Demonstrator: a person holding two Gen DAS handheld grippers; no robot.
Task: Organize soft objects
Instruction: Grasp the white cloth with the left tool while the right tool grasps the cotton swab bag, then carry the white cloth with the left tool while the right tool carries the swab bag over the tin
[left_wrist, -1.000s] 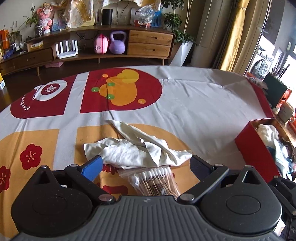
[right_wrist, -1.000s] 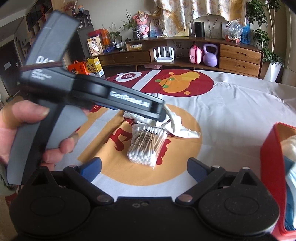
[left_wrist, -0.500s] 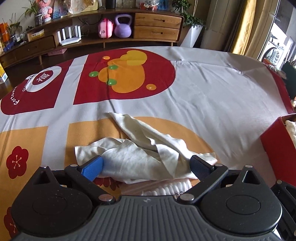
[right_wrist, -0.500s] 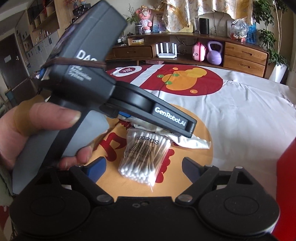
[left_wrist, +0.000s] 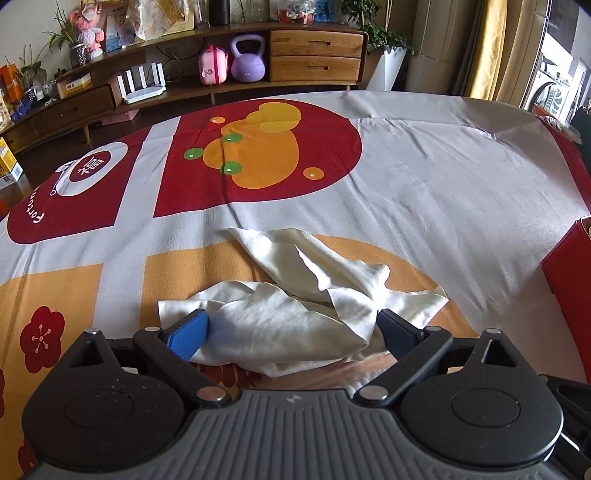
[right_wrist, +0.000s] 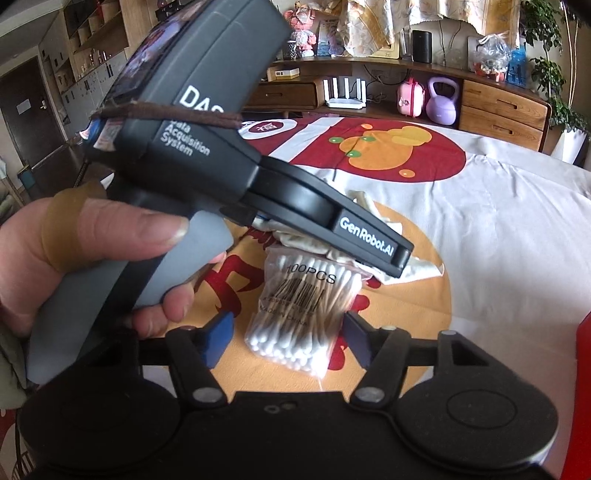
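Observation:
A crumpled white cloth (left_wrist: 295, 299) lies on the patterned tablecloth (left_wrist: 443, 192). My left gripper (left_wrist: 291, 330) is open, its fingers straddling the near end of the cloth. In the right wrist view the left gripper's grey body (right_wrist: 207, 155) hangs over the cloth (right_wrist: 421, 264), hiding most of it. A clear bag of cotton swabs (right_wrist: 306, 310) lies just in front of the cloth. My right gripper (right_wrist: 288, 339) is open, with the swab bag's near end between its fingers.
A red box (left_wrist: 569, 266) stands at the right edge of the table and its corner shows in the right wrist view (right_wrist: 583, 339). Behind the table is a low wooden cabinet (left_wrist: 314, 55) with a purple kettlebell (left_wrist: 247, 59).
My left gripper moved forward over the swab bag until its fingers straddle the cloth. My right gripper moved closer to the swab bag, which now lies between its fingers.

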